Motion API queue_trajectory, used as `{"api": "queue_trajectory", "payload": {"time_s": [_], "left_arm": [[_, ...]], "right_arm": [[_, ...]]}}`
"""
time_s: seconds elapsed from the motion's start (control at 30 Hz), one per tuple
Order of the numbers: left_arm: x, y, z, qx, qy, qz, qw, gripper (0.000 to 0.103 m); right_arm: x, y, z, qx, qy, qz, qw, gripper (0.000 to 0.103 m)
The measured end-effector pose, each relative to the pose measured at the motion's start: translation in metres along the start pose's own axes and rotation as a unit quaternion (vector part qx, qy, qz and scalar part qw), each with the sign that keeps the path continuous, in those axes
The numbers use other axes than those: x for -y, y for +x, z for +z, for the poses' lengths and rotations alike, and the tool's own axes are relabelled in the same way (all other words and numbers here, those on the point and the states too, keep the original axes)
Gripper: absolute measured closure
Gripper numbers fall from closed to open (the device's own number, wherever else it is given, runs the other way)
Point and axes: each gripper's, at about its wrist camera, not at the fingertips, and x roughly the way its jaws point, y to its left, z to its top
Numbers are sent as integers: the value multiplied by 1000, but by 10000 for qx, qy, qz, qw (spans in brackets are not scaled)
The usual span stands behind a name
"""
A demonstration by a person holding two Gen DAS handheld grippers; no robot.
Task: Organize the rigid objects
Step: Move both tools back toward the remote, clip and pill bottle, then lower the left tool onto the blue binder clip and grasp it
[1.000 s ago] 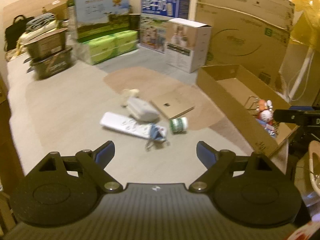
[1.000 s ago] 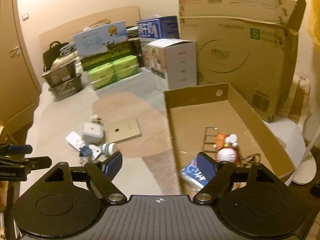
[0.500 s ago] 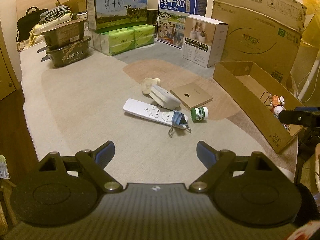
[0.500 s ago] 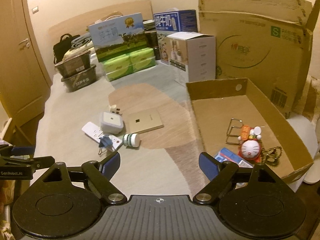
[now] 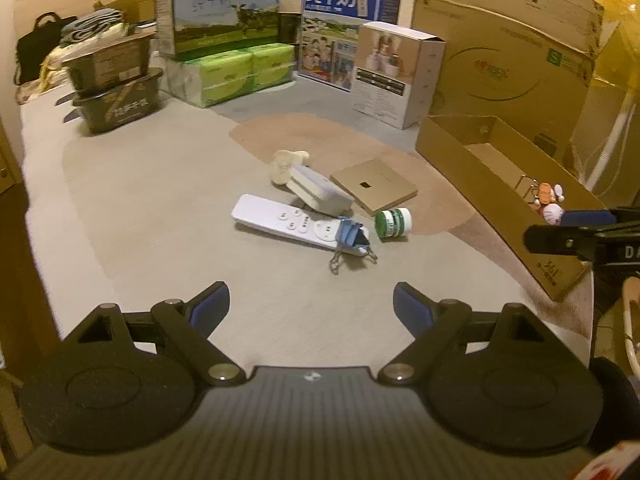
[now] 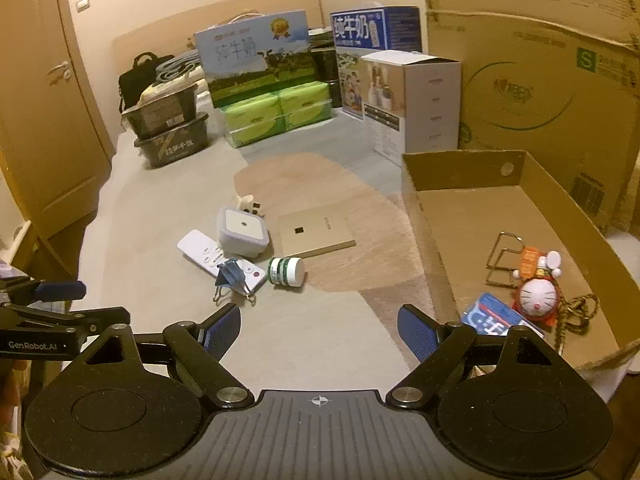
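Note:
Loose items lie on the bed: a white remote [image 5: 286, 224] [image 6: 200, 254], a blue binder clip [image 5: 353, 237] [image 6: 232, 278] on its end, a green-and-white pill bottle [image 5: 393, 222] [image 6: 285, 271] on its side, a white square box [image 5: 320, 192] [image 6: 242, 231], a flat gold box [image 5: 373, 187] [image 6: 316, 234] and a small cream plug [image 5: 284, 164]. An open cardboard box [image 5: 472, 168] [image 6: 436, 248] at the right holds a cat figure [image 6: 536, 294], a wire stand [image 6: 502, 256] and a blue card [image 6: 490, 316]. My left gripper [image 5: 311, 312] and right gripper [image 6: 319, 330] are open and empty, short of the items.
Milk cartons [image 5: 218, 12], green tissue packs [image 5: 236, 68], a white carton [image 5: 400, 72], dark trays [image 5: 116, 96] and a large cardboard box [image 5: 504, 52] line the far side. A wooden door [image 6: 48, 112] stands left. The bed edge drops off at the left.
Both cameras have moved forward and steadied, so the loose items look nearer and more centred. Both grippers stay open and empty. Nothing on the bed has moved.

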Motion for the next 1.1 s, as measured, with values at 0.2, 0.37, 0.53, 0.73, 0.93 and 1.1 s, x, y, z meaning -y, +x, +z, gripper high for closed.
{"api": "queue_trajectory", "payload": {"time_s": [0.2, 0.37, 0.53, 0.73, 0.93, 1.1], "left_arm": [[-1, 19, 4, -14, 183, -148, 9997, 16], [-1, 41, 9, -123, 269, -252, 9992, 21], [-2, 66, 13, -212, 347, -421, 9983, 27], [-2, 91, 20, -237, 497, -675, 9962, 34], [4, 110, 27, -227, 655, -886, 9937, 50], [14, 121, 27, -250, 857, -1044, 9905, 60]], "right_arm": [[-4, 18, 0, -72, -105, 115, 9999, 18], [-1, 38, 1, -165, -112, 132, 9997, 18], [2, 60, 3, -241, -109, 154, 9995, 18], [6, 88, 8, -343, -108, 190, 9992, 21], [10, 109, 12, -398, -75, 182, 9990, 25], [15, 120, 15, -414, -51, 160, 9990, 26]]}}
